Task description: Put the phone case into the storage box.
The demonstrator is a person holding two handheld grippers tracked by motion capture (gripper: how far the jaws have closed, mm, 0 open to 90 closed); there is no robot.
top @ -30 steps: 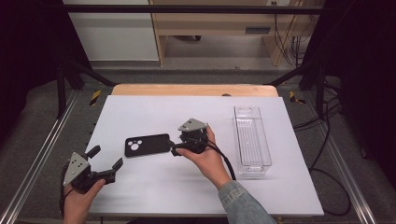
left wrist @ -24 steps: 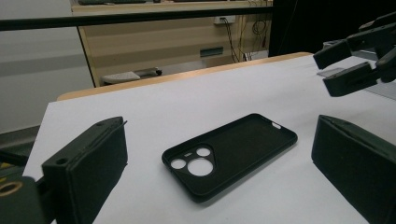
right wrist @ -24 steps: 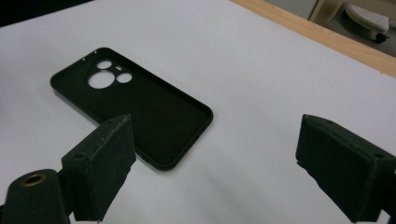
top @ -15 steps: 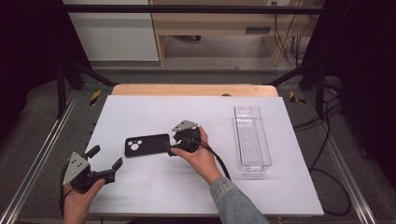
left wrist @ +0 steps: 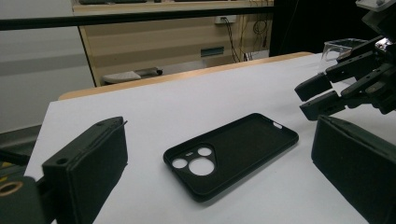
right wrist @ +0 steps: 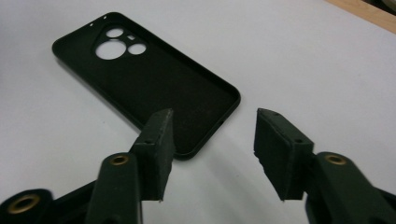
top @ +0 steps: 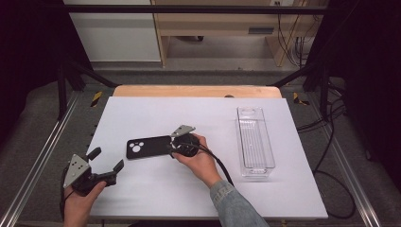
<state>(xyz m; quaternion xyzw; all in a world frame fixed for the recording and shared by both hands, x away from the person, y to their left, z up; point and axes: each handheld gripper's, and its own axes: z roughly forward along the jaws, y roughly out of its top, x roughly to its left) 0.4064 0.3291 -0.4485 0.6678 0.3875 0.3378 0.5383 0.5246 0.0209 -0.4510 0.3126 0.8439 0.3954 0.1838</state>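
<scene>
The black case (top: 148, 147) lies flat on the white table (top: 156, 189), inner side up, camera holes toward the left gripper (top: 106, 165). The right gripper (right wrist: 211, 135) is at its short end, the one far from the holes. Its jaws have just been closing and now stand about half apart. In the right gripper view one jaw is over the corner of the case, while the other is beside it over bare table, so nothing is clamped yet.

To do the grasp well, I think the right gripper should go a little lower and forward, so that one pad goes under or against the thin rim and the other comes on the inside surface. The case is soft and low; a pinch of the end wall is safer than a squeeze across the width. The closing should be slow, because a push from the side will only slide the case on the smooth table. From the high view I cannot tell if a jaw already touches the rim.

The left gripper rests near the front-left of the table, well apart from the case, jaws wide apart and holding nothing. A clear bin (top: 255, 142) stands to the right, well apart too. Nothing blocks the way between case and bin; the right gripper's cable (top: 220, 165) trails toward the person.
</scene>
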